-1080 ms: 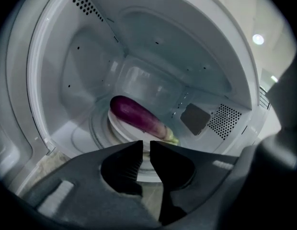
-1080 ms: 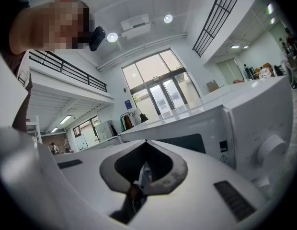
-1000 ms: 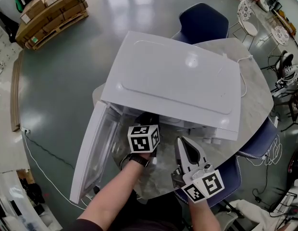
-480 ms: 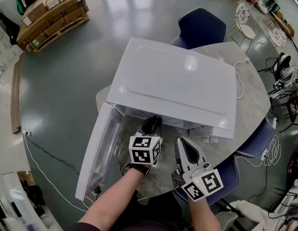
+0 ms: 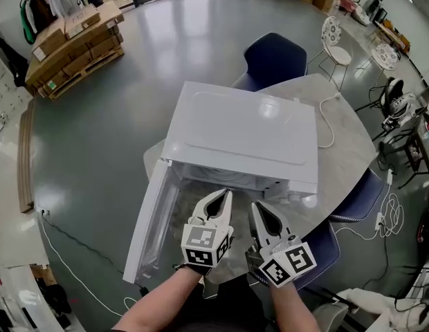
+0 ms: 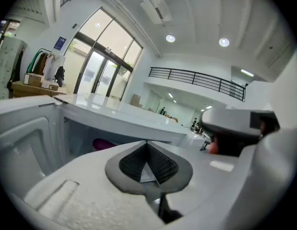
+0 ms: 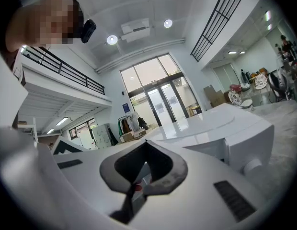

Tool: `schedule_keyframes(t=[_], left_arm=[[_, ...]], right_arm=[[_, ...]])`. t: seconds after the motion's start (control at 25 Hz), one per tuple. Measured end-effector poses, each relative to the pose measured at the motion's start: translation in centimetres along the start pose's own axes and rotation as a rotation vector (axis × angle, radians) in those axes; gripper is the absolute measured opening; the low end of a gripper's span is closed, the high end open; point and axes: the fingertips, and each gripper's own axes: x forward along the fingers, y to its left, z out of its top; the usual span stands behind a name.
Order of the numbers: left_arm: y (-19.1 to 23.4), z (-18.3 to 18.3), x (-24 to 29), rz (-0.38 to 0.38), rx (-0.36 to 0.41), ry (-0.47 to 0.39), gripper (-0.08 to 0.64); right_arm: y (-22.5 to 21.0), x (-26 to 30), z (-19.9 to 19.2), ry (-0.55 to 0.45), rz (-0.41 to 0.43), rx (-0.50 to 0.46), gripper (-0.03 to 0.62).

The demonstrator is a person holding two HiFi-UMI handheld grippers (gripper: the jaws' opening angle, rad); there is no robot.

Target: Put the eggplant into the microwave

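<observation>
The white microwave [image 5: 242, 133] stands on the marble table [image 5: 339, 144] with its door [image 5: 152, 220] swung open to the left. In the left gripper view a purple eggplant [image 6: 103, 143] lies inside the cavity, under the microwave's top edge [image 6: 115, 116]. My left gripper [image 5: 221, 198] hangs in front of the opening, outside it; its jaws have just been closing and are shut with nothing between them [image 6: 147, 143]. Beside it on the right, my right gripper [image 5: 257, 208] is shut and empty [image 7: 146, 142], facing the microwave's control side [image 7: 234, 133].
Blue chairs stand behind the table [image 5: 273, 54] and at its right [image 5: 360, 192]. A white cable [image 5: 325, 126] runs across the table behind the microwave. A pallet of cardboard boxes [image 5: 72, 30] sits on the grey floor at far left.
My left gripper has pulled back out of the microwave's mouth, risen, and its jaws have closed on nothing. The right gripper has risen a little.
</observation>
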Motion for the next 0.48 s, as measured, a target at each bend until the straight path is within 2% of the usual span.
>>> schedule_keyframes(t=[0.32, 0.48], left_arm=[[-4.6, 5.1, -6.4, -0.068, 0.064, -0.071, 0.009], [-6.1, 7.0, -7.8, -0.091, 0.088, -0.112, 0.009]], right_arm=[[3.3, -1.4, 2.7, -0.040, -0.004, -0.055, 0.002], [4.4, -1.9, 4.1, -0.054, -0.003, -0.099, 0.002]])
